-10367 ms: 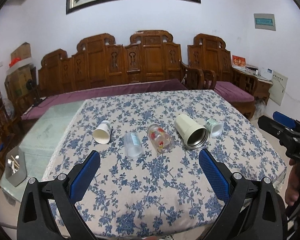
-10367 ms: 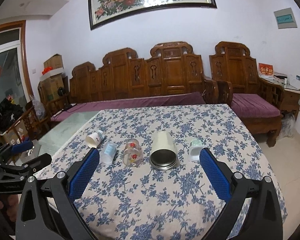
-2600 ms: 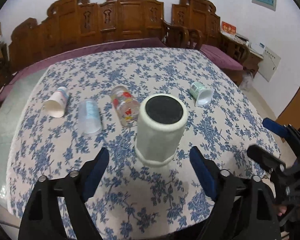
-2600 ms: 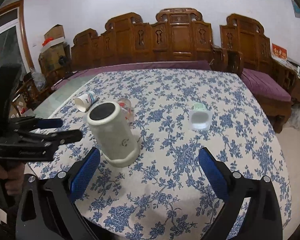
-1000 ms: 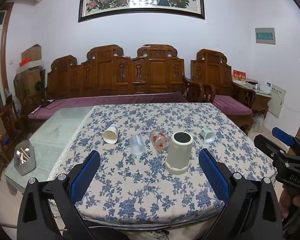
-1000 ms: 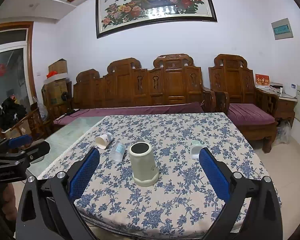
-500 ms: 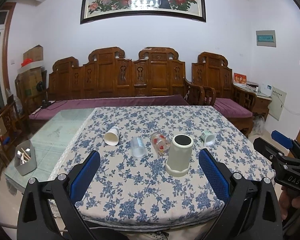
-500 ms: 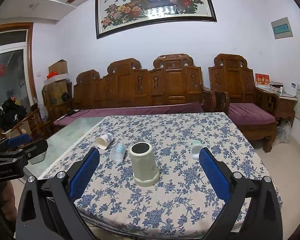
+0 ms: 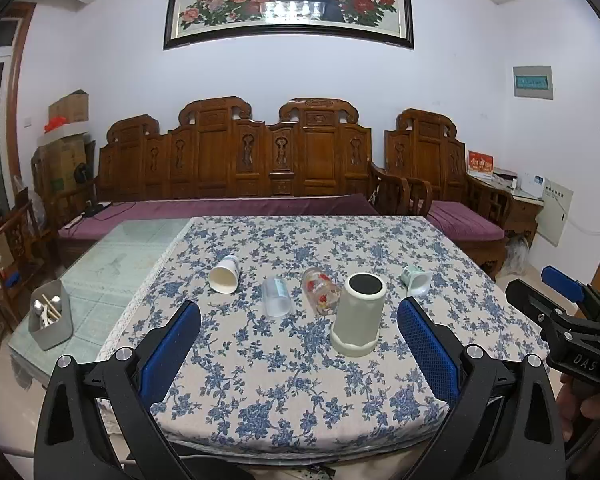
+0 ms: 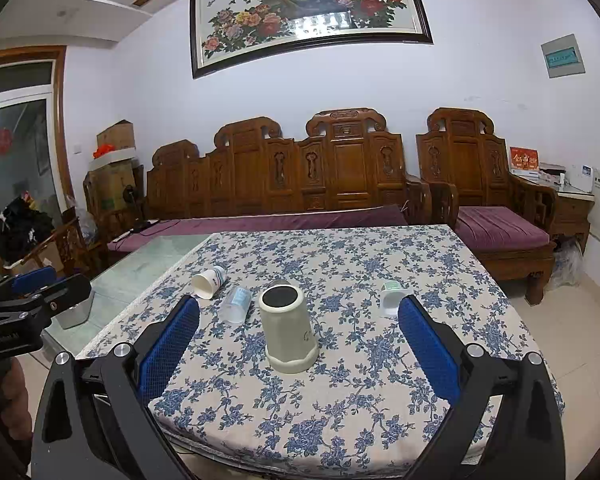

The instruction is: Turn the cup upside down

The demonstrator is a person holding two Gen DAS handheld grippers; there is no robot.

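Fingers [image 9: 428, 354] of the left gripper [image 9: 299, 354] and of the right gripper [image 10: 299, 354] are spread wide, holding nothing, at the desk's [image 9: 300, 408] near edge. Between them the cup [image 9: 359, 314] stands upside down, mouth on the cloth, near the desk's middle; four smaller cups lie tipped behind it.

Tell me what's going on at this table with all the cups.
A person holds a gripper in each hand, both open and drawn back from the table. The cream tumbler stands upside down on its mouth, so that flip looks done. Four other cups lie on their sides behind it: a paper cup, a clear cup, a flowered glass and a small green cup.
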